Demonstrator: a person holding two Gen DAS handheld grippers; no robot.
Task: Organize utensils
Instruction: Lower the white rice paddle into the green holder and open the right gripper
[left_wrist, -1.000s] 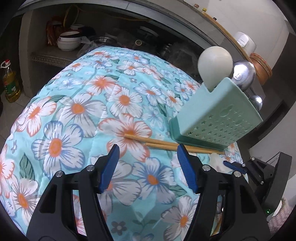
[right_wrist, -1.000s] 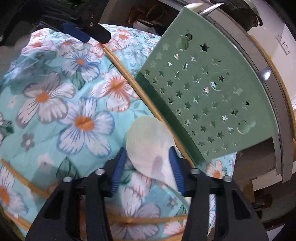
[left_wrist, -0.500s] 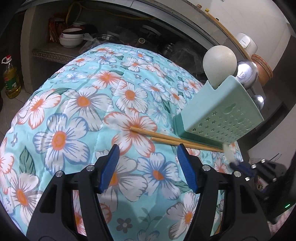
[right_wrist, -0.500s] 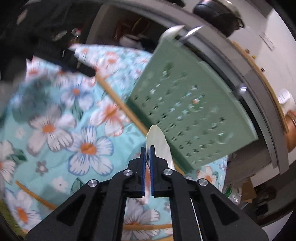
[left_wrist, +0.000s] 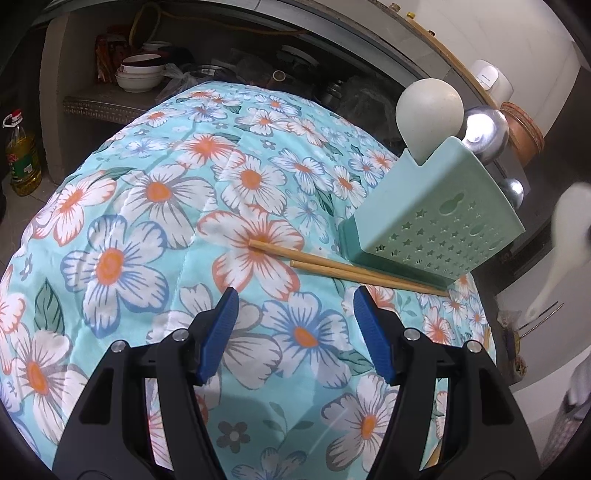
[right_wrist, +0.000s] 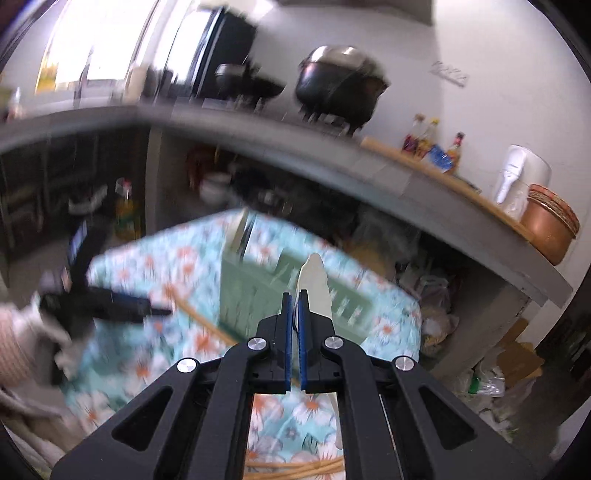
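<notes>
- While the view from the right wrist is blurred, one white spoon (right_wrist: 314, 286) shows clamped edge-on in the right hand-held gripper (right_wrist: 294, 301), raised above the green holder (right_wrist: 291, 291).
- One left hand-held gripper (left_wrist: 293, 306) hangs over the surface (left_wrist: 155, 192) with its jaws wide and nothing between them.
- Two wooden chopsticks (left_wrist: 332, 266) lie side by side just before it, their far ends touching the one mint utensil holder (left_wrist: 436, 225).
- One white ladle (left_wrist: 428, 114) and two steel ladles (left_wrist: 485, 133) stand in that holder.
- The surface wears a turquoise floral cloth.
- Behind runs a grey shelf (left_wrist: 99, 107) with stacked bowls (left_wrist: 140, 72); one oil bottle (left_wrist: 21, 155) stands on the floor.
</notes>
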